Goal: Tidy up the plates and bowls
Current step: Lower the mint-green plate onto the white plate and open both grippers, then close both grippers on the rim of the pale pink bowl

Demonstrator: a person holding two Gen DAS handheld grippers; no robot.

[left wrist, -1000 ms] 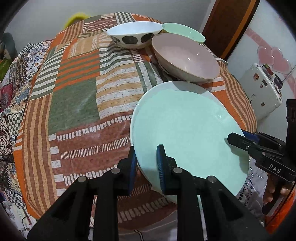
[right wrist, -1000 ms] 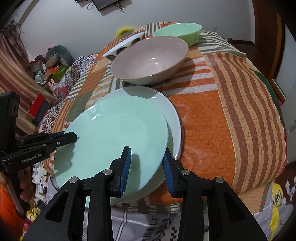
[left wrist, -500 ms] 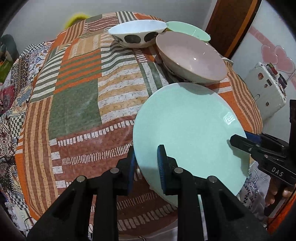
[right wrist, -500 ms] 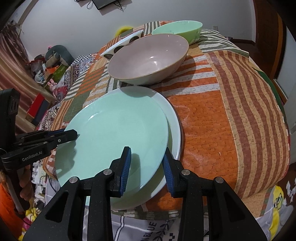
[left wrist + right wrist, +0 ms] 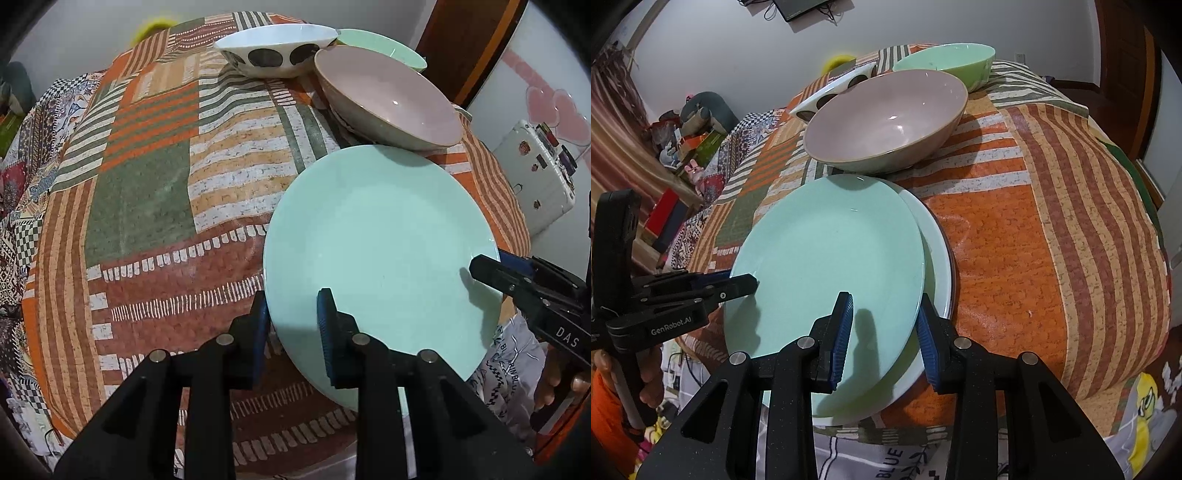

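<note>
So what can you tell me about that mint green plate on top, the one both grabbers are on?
The mint green plate is round, plain, smooth and glossy, probably ceramic or melamine, and empty. It is tilted over a paler plate beneath it, near the table's front edge, just before the pinkish bowl. The left gripper and right gripper each straddle its rim on opposite sides; whether they grip it firmly is unclear.

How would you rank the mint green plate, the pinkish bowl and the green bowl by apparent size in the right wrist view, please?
1. mint green plate, largest, but also nearest the camera.
2. pinkish bowl, clearly smaller in the frame.
3. green bowl, smallest; it sits farthest back and partly behind the pinkish bowl, so its true size is unsure.
</note>
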